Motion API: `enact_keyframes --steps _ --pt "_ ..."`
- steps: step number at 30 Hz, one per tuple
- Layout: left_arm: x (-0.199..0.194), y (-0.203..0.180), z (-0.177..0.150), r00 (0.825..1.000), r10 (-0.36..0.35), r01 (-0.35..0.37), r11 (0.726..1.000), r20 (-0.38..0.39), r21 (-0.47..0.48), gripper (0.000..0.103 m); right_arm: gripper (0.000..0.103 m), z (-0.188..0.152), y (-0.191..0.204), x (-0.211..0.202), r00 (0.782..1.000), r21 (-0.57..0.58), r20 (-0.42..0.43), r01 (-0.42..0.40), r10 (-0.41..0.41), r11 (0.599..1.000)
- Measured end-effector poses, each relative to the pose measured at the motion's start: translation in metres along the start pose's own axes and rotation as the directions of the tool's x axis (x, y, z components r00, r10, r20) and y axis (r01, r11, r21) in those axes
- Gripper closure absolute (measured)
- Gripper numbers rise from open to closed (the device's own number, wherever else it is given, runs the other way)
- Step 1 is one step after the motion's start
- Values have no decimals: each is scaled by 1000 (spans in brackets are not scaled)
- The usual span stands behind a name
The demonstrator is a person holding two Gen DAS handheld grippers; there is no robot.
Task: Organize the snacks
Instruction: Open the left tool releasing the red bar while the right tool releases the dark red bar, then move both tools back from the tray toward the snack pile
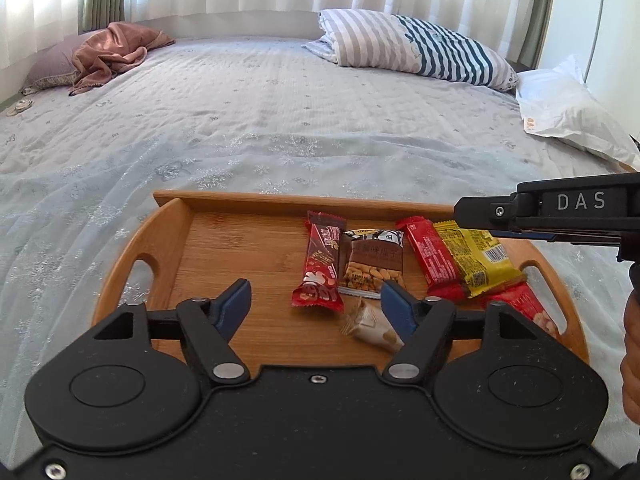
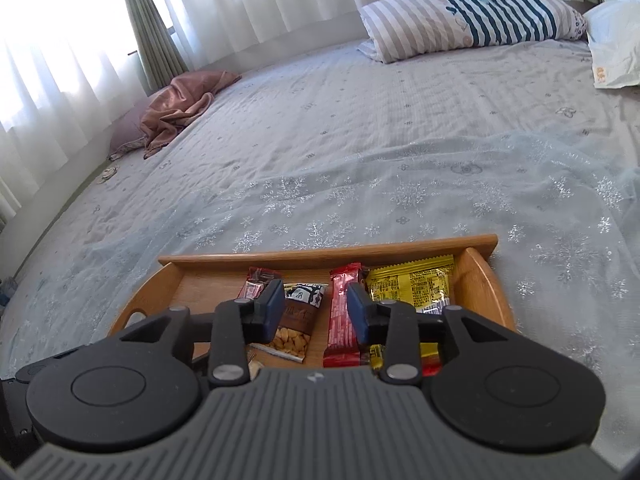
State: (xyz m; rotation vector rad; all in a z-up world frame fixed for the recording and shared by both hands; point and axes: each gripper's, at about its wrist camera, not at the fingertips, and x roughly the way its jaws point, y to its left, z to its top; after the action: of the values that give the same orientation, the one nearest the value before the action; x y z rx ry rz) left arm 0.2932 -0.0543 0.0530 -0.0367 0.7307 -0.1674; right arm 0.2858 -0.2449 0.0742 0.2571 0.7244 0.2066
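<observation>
A wooden tray [image 1: 168, 248] lies on the bed and holds several snacks. From left to right they are a red wafer bar [image 1: 320, 260], a brown peanut packet [image 1: 372, 264], a red bar [image 1: 434, 258] and a yellow packet [image 1: 476, 260]. A small white candy [image 1: 372, 326] lies at the tray's near side. My left gripper [image 1: 314, 286] hovers open over the tray, touching nothing. My right gripper [image 2: 314, 290] is also open above the peanut packet [image 2: 298, 320] and the red bar [image 2: 342, 316], beside the yellow packet [image 2: 412, 284]. In the left wrist view the right gripper [image 1: 472, 216] shows side-on over the yellow packet.
The tray's far rim [image 2: 328, 256] faces a wide grey bedspread [image 1: 280, 120]. A striped pillow [image 1: 420, 48] and a white bag [image 1: 568, 108] sit at the far right, and a pink cloth [image 1: 112, 52] at the far left. Curtains hang behind the bed.
</observation>
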Motion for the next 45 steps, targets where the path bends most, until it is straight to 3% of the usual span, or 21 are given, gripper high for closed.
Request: enact_keyframes --steps 12,27,45 --pt "-56 7 -22 999 -14 13 999 42 33 19 31 -26 20 -47 997 -118 74 2 7 993" --pt "-113 9 -65 995 -49 45 998 82 54 14 15 -77 35 -92 989 -230 142 -13 47 973" --pt "-147 22 -117 993 -45 41 998 107 47 8 1 -135 38 -116 981 -242 179 -29 73 970"
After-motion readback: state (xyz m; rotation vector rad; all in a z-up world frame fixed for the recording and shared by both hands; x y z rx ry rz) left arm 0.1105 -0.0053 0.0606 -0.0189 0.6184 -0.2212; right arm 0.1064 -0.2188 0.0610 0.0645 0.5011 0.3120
